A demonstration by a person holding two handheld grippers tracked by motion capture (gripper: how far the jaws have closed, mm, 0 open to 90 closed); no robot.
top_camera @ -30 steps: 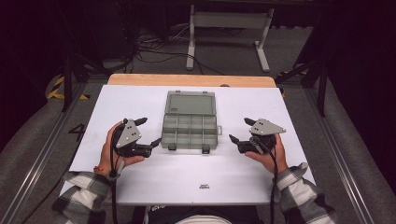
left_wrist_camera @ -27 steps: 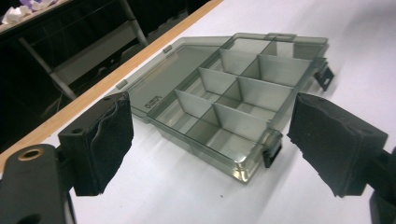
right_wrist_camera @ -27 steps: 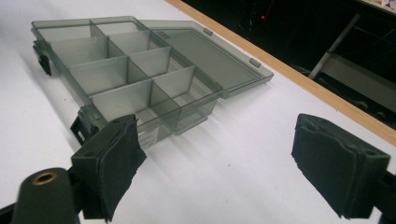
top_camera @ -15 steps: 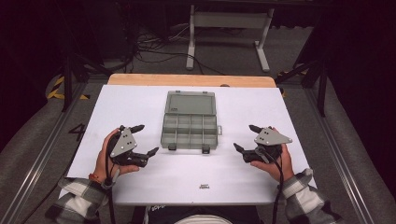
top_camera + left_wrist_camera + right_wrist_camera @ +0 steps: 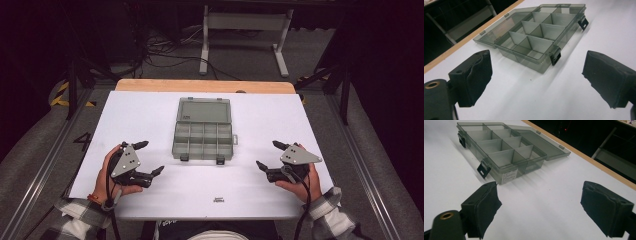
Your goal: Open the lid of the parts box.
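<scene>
A smoky grey plastic organizer box [image 5: 204, 136] lies open at the middle of the white table [image 5: 150, 115], its lid folded flat on the far side and its several compartments empty. Two black latches hang on its near edge. My left gripper [image 5: 151, 158] rests low at the table's front left, open, with nothing between its jaws. My right gripper [image 5: 270, 155] sits at the front right, also open and empty. The box [image 5: 536, 37] lies ahead of the left gripper [image 5: 536, 82]. The same box [image 5: 504, 150] lies ahead and left of the right gripper [image 5: 541, 210].
A wooden strip [image 5: 205, 86] runs along the table's far edge. Beyond it stand a metal frame [image 5: 245, 30] and cables on the dark floor. A small printed label [image 5: 217, 199] marks the table near its front edge. Plaid sleeves enter from the bottom corners.
Both grippers have drawn back from the box toward the table's front edge and apart, the left going left, the right going right. The box has not moved.
</scene>
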